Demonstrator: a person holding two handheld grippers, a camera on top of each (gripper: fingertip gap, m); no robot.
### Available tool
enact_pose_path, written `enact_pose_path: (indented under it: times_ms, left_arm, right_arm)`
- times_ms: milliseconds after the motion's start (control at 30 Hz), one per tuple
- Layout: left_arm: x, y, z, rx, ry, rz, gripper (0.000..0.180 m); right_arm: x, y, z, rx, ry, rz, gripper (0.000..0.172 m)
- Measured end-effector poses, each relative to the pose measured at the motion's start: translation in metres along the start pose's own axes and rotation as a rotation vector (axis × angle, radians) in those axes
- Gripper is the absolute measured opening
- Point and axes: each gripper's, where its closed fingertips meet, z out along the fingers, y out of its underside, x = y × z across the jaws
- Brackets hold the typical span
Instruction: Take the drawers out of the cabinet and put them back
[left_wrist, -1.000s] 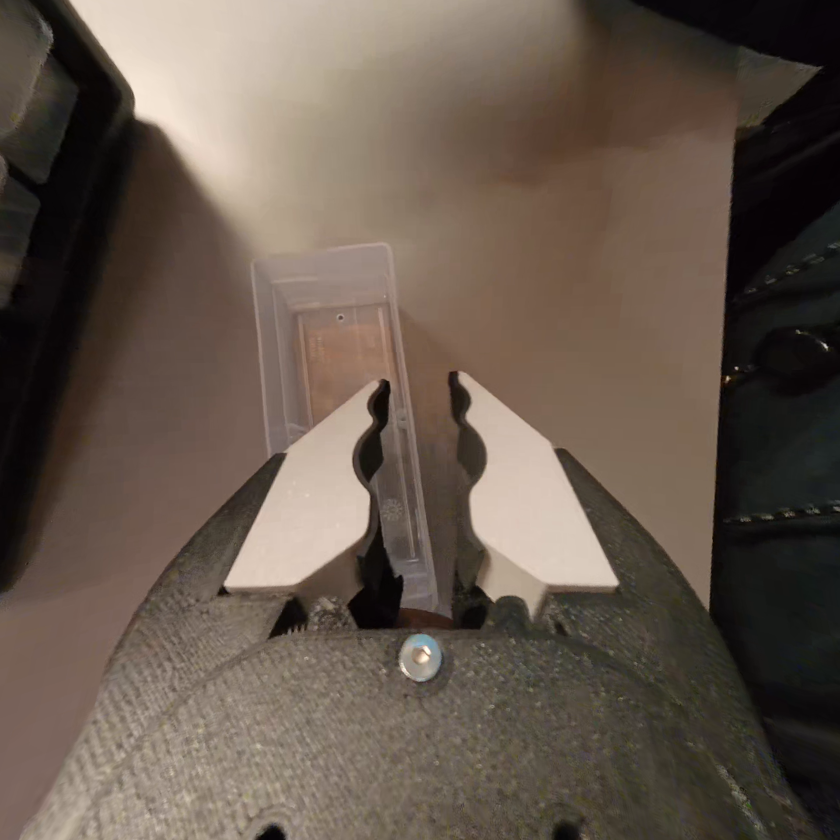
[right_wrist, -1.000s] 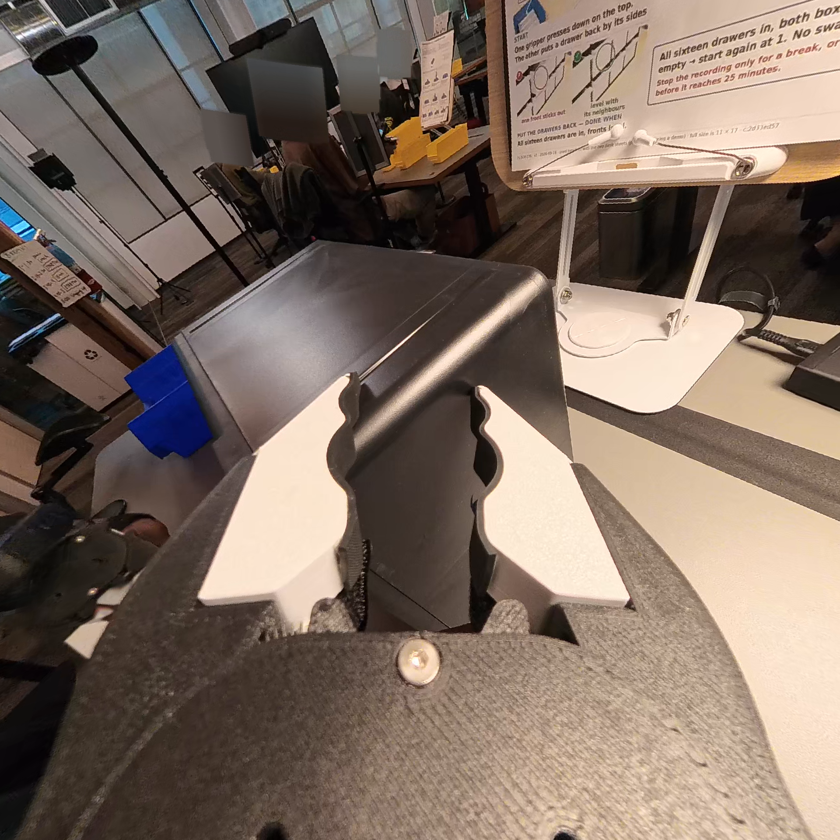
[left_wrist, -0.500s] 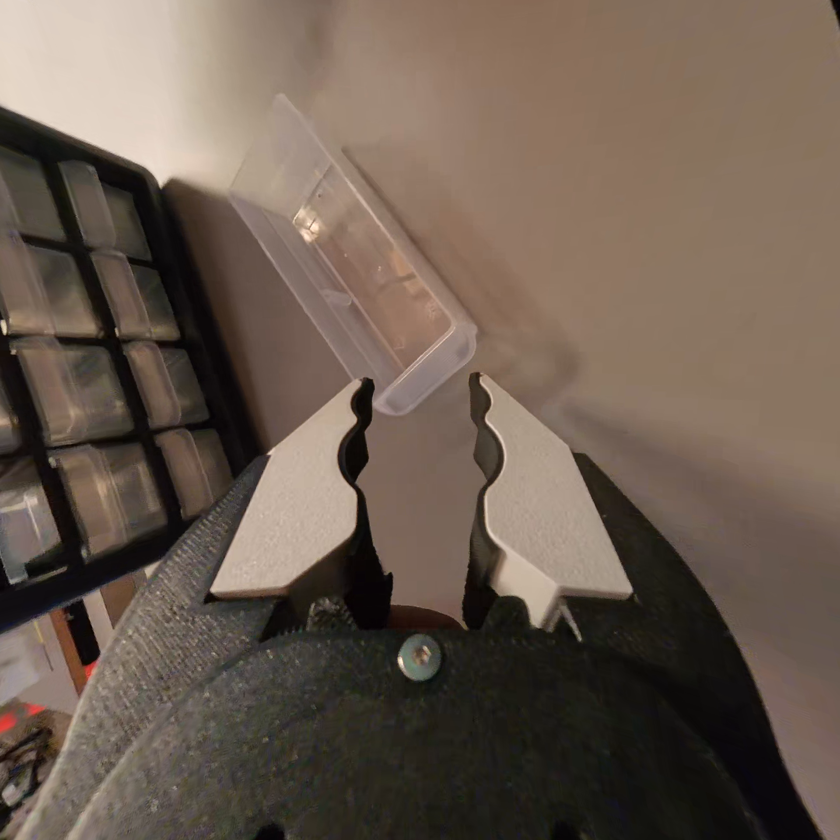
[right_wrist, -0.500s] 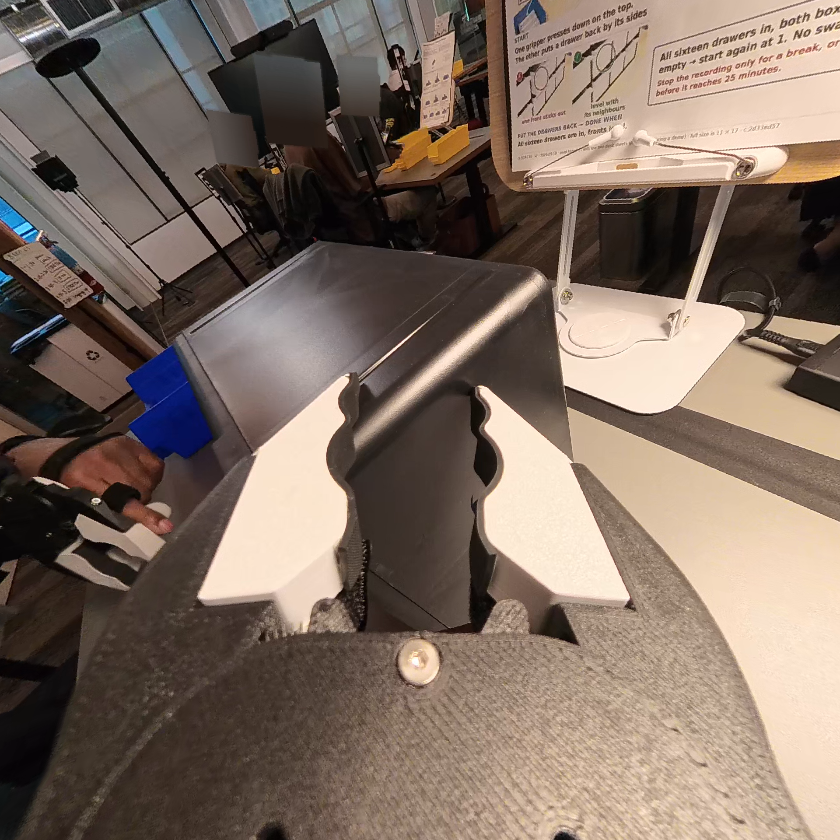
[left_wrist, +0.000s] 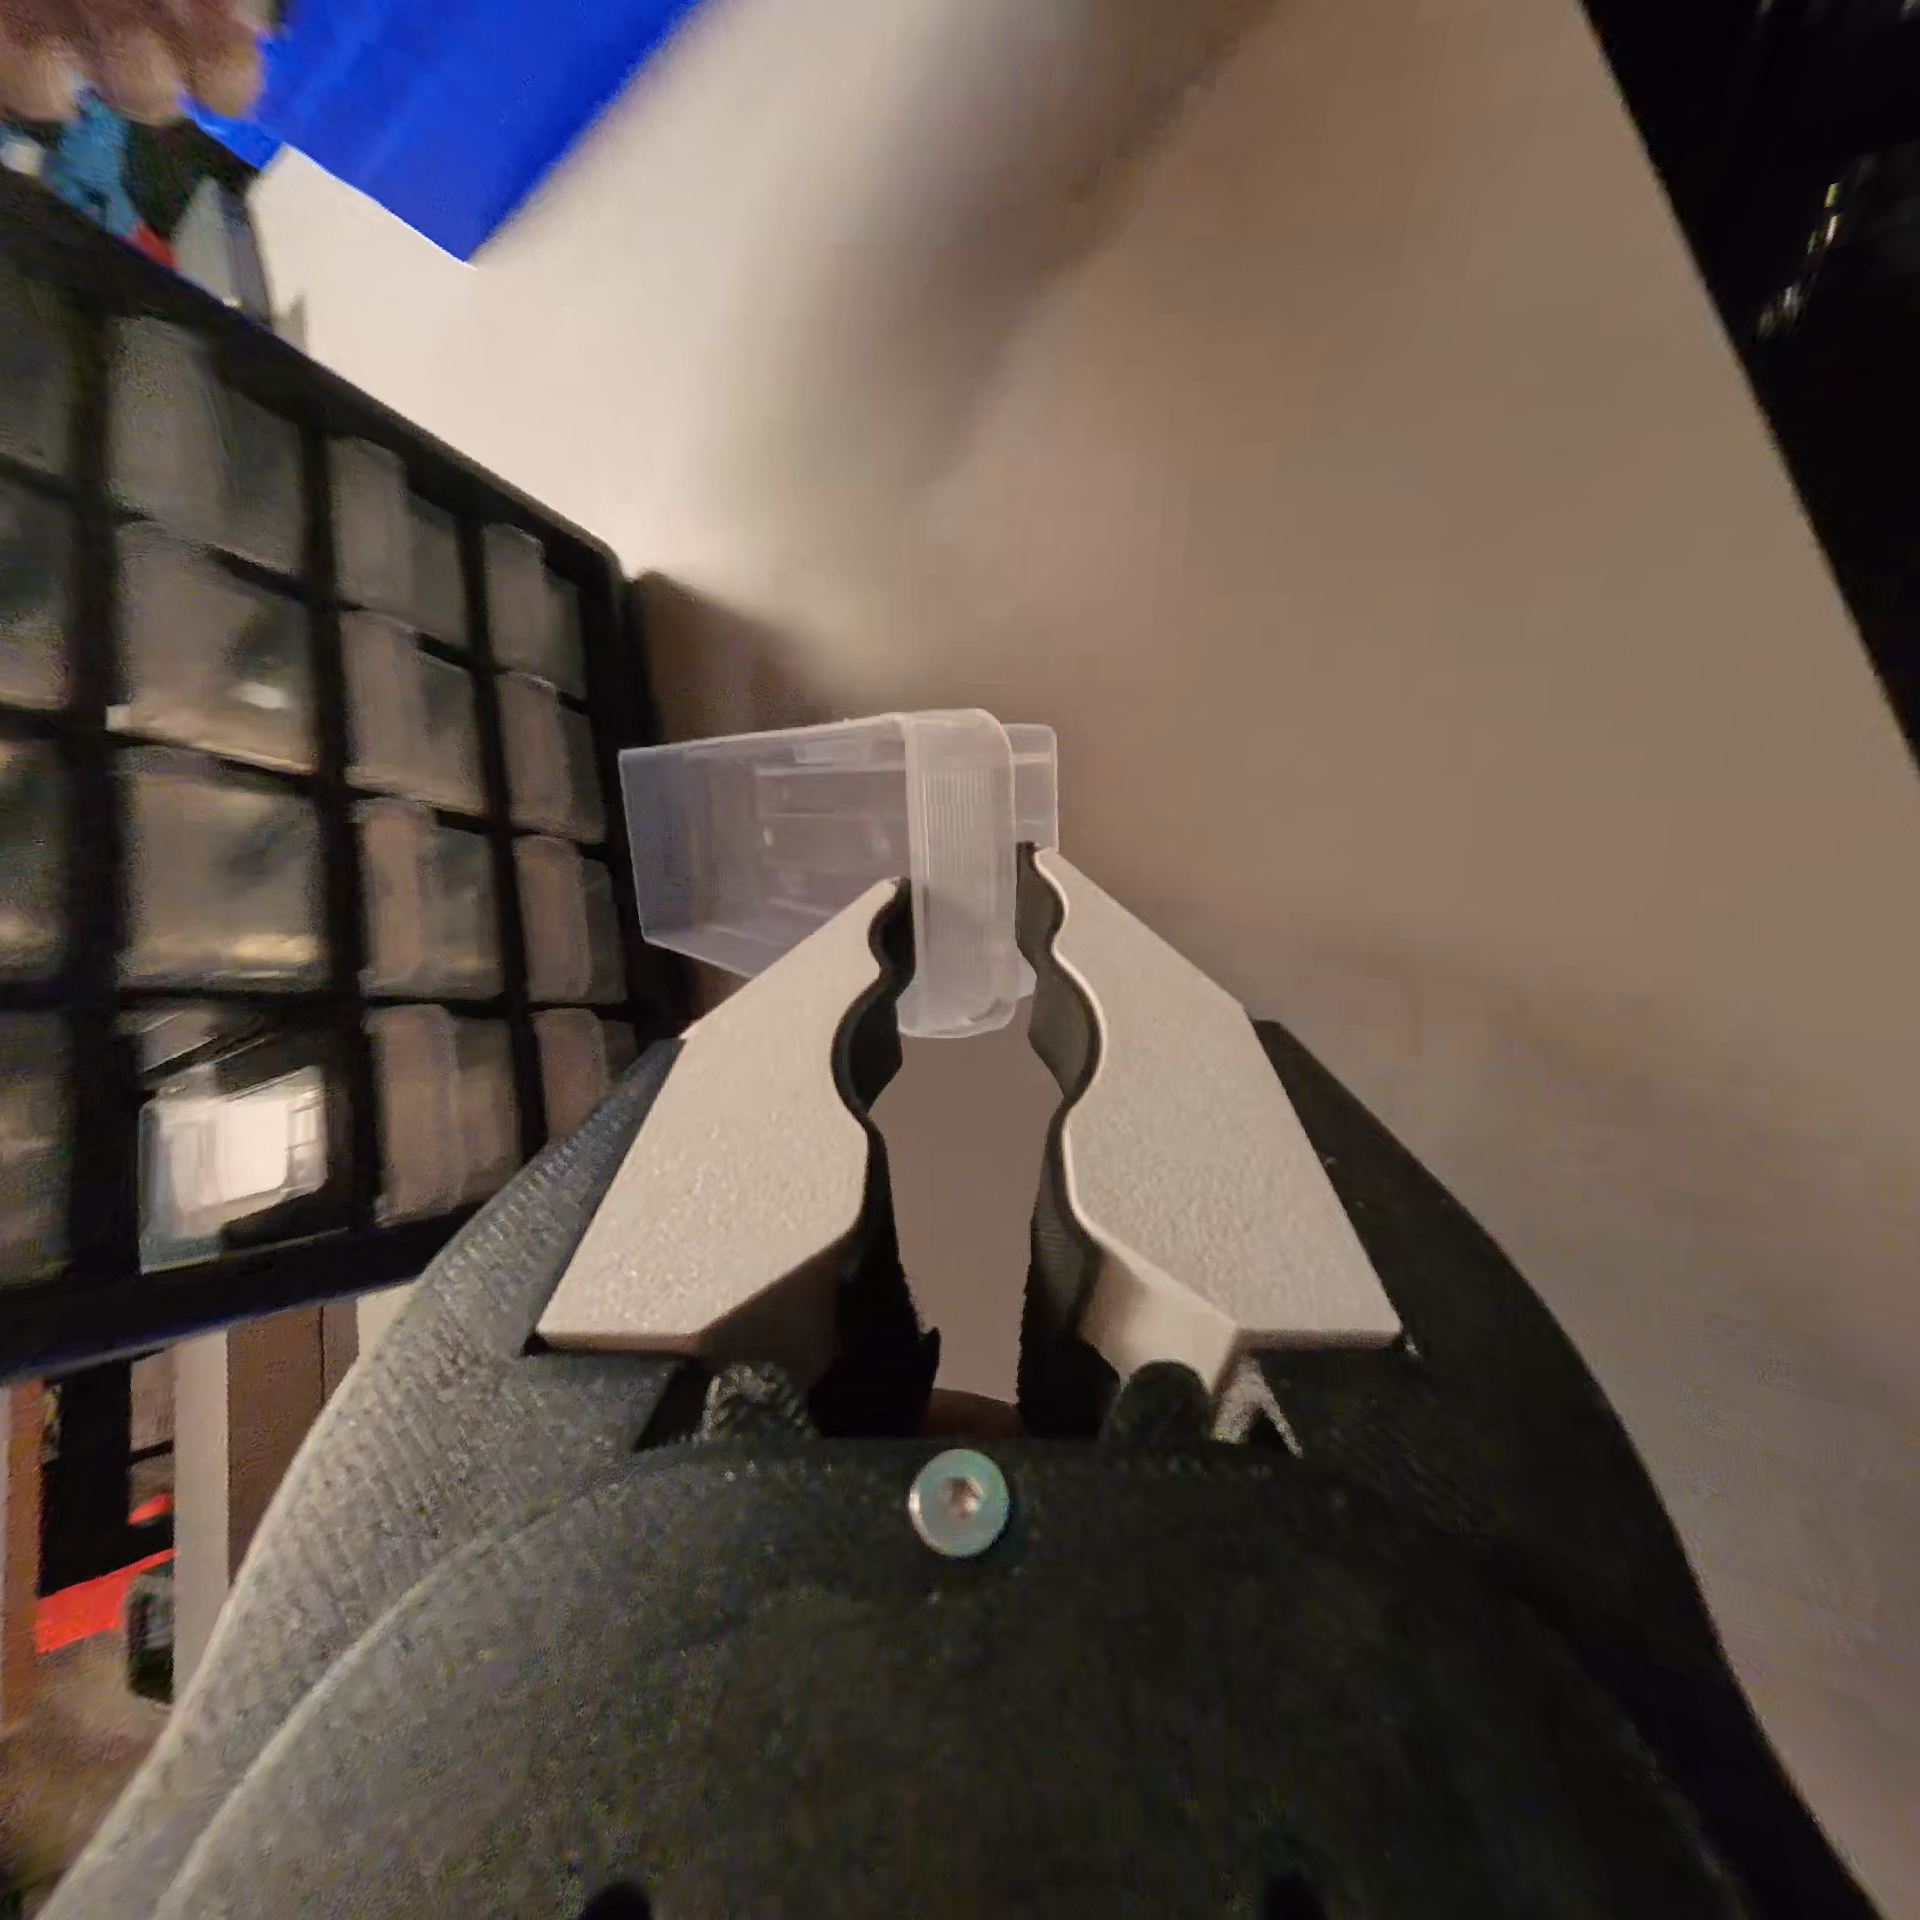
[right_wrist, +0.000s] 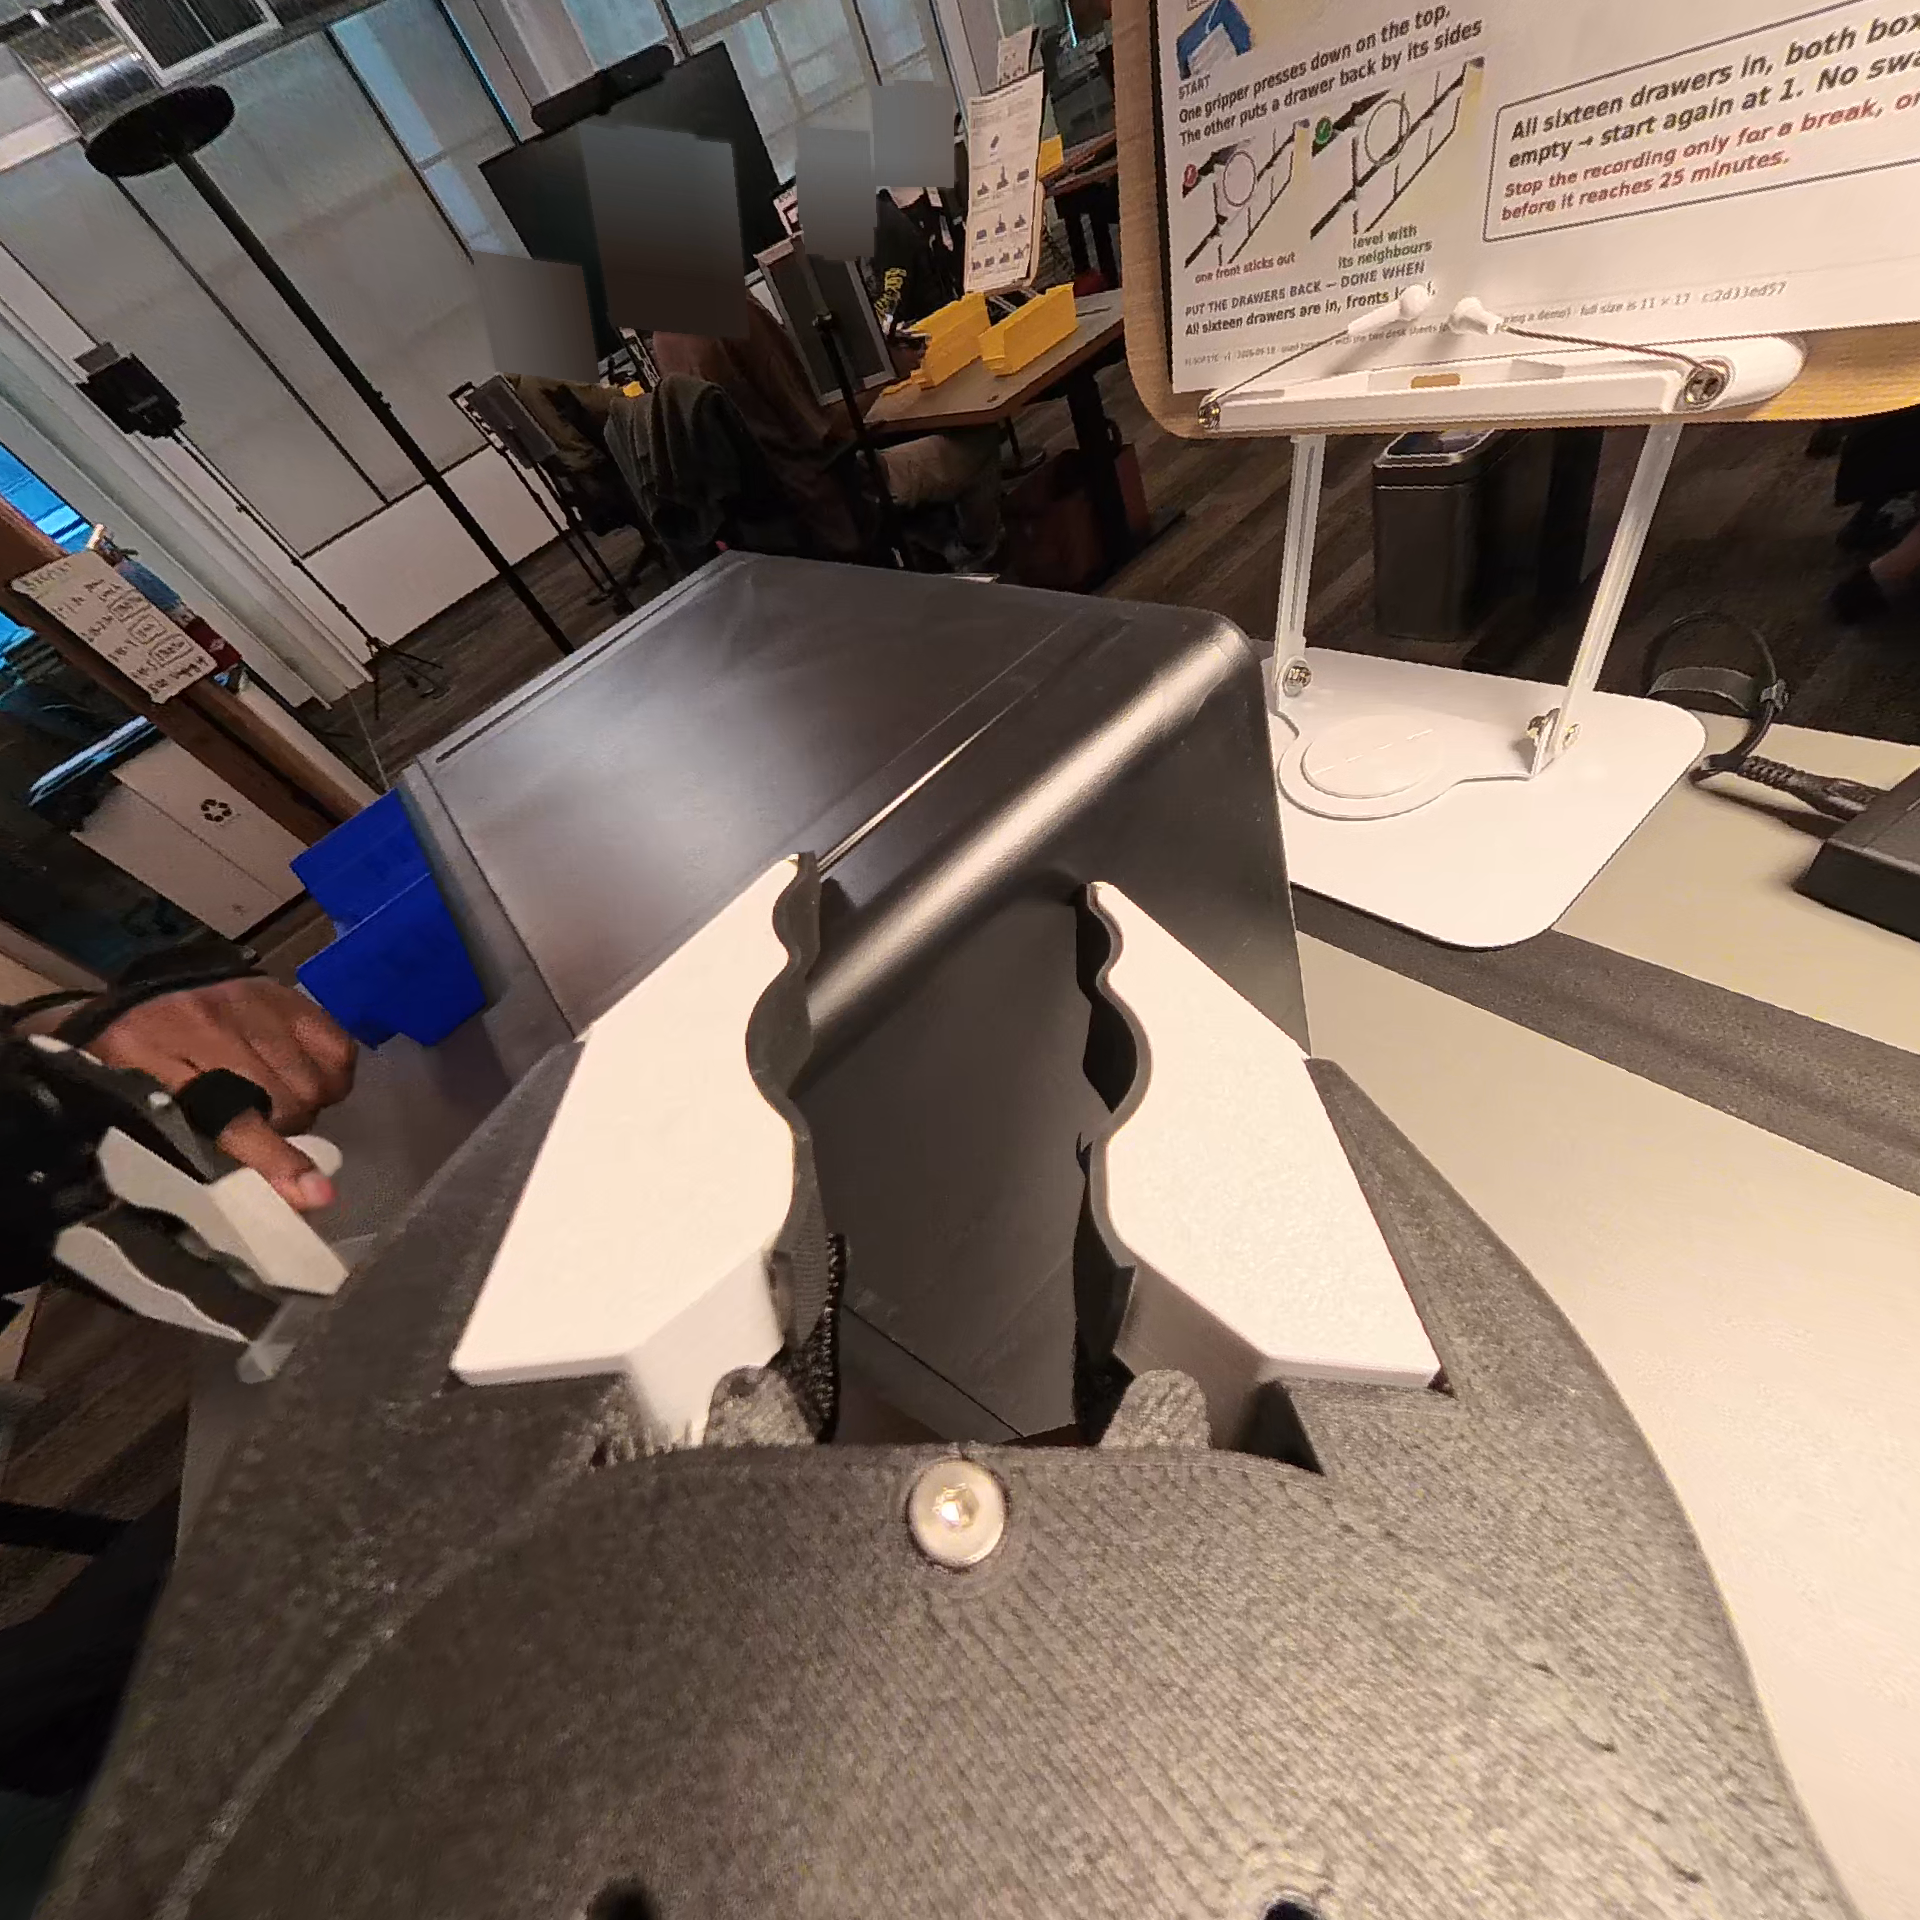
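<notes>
In the left wrist view my left gripper (left_wrist: 961, 883) is shut on the front tab of a clear plastic drawer (left_wrist: 769, 831). Both pads press on the tab, and the drawer sticks out to the left above the beige table. The black cabinet (left_wrist: 312, 831) stands just left of it, its grid of slots filled with clear drawers. In the right wrist view my right gripper (right_wrist: 940, 883) is open, its fingers astride the top right edge of the cabinet (right_wrist: 779, 727), gripping nothing. The left gripper (right_wrist: 197, 1236) and the hand holding it show at the far left.
A blue bin (right_wrist: 384, 935) stands behind the cabinet. A white stand (right_wrist: 1455, 779) with an instruction sheet is on the table to the right, with a black cable and box (right_wrist: 1860, 862) beyond it. Office desks and people are in the background.
My left gripper stood open at the drawer lying on the table, then shut on its front tab and swung it up beside the cabinet front. The right gripper has not moved.
</notes>
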Motion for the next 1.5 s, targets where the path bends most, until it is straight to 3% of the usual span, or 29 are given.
enact_pose_path:
  times_ms: [200, 533, 867, 1000, 1133, 1267, 1500]
  left_arm:
    - [-0.041, -0.014, -0.04, 0.002, -0.07, -0.11, 0.019]
    - [-0.073, -0.008, -0.07, -0.28, -0.128, -0.124, 0.019]
    - [-0.086, -0.009, -0.059, -0.285, -0.193, -0.094, 0.019]
    - [-0.084, -0.002, -0.047, -0.273, -0.284, -0.053, 0.019]
    - [-0.081, 0.03, -0.028, -0.393, -0.359, 0.023, 0.019]
    - [-0.093, 0.022, -0.016, -0.284, -0.432, -0.047, 0.02]
    - [-0.127, 0.037, -0.024, -0.33, -0.623, -0.049, 0.023]
  right_arm:
    - [0.0, 0.0, 0.0, 0.0, 0.005, -0.003, 0.053]
    - [0.0, 0.0, 0.0, -0.001, 0.004, -0.003, 0.052]
    - [0.0, 0.001, 0.0, -0.002, 0.004, -0.004, 0.052]
    - [0.0, 0.001, -0.001, -0.004, 0.008, -0.008, 0.053]
    - [0.0, 0.001, -0.001, -0.002, 0.007, -0.007, 0.052]
    - [0.0, 0.001, -0.001, -0.002, 0.006, -0.006, 0.052]
    - [-0.001, 0.001, -0.001, -0.003, 0.007, -0.008, 0.052]
